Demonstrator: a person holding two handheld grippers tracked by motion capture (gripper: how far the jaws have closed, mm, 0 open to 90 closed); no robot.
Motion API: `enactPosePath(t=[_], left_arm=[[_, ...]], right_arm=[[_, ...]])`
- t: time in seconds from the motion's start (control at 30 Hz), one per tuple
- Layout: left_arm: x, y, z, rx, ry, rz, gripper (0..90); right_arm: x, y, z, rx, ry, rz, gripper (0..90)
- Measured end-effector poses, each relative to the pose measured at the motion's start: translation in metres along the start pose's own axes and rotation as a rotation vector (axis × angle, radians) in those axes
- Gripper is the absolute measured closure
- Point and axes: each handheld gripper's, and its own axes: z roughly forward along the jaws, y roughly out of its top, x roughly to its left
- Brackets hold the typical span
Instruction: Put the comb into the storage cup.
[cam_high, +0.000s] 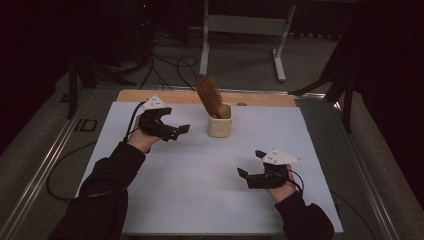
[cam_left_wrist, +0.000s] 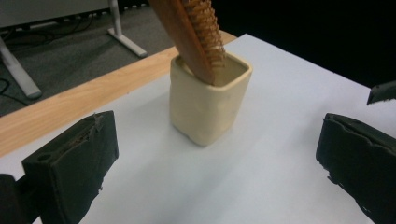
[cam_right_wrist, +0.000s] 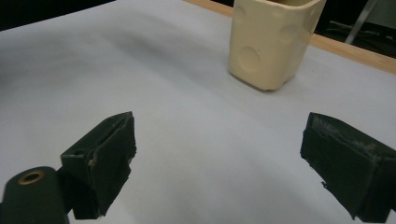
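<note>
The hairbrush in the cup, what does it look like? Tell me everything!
The hairbrush looks like reddish-brown wood, with rows of pale tan bristles on one side of its oval head. It stands handle-down in the cream cup, head sticking out and tilted, leaning on the cup's rim. The handle is hidden inside. Only the cup touches it; both grippers are open and apart from it.

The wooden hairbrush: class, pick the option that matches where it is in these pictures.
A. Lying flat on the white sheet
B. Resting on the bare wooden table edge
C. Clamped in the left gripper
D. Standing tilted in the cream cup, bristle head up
D: the hairbrush leans out of the cream cup with its bristle head up, while the left gripper and the right gripper are both open and hold nothing.
</note>
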Motion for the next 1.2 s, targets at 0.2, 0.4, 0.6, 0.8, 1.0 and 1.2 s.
enactPosePath(t=[0.2, 0.4, 0.6, 0.8, 1.0, 1.2], left_arm=[[-0.002, -0.015, -0.013, 0.006, -0.004, -0.003, 0.0], [-0.005, -0.03, -0.026, 0.015, 0.004, 0.01, 0.0], [-0.008, -0.046, -0.037, 0.011, 0.003, 0.007, 0.0], [-0.011, -0.065, -0.047, 0.006, -0.009, -0.003, 0.0], [-0.014, -0.083, -0.052, 0.02, -0.01, 0.003, 0.0], [-0.016, -0.104, -0.058, 0.026, -0.016, -0.005, 0.0]], right_arm=[[0.0, 0.0, 0.0, 0.0, -0.003, -0.002, 9.9], [0.001, 0.0, 0.0, -0.002, -0.004, -0.005, 9.9], [0.002, 0.0, 0.0, -0.001, -0.007, 0.0, 9.8], [0.0, -0.001, -0.002, -0.001, -0.011, 0.005, 9.9], [-0.001, -0.002, -0.002, 0.003, -0.014, 0.002, 9.9], [-0.001, -0.003, -0.003, -0.001, -0.014, 0.006, 9.8]])
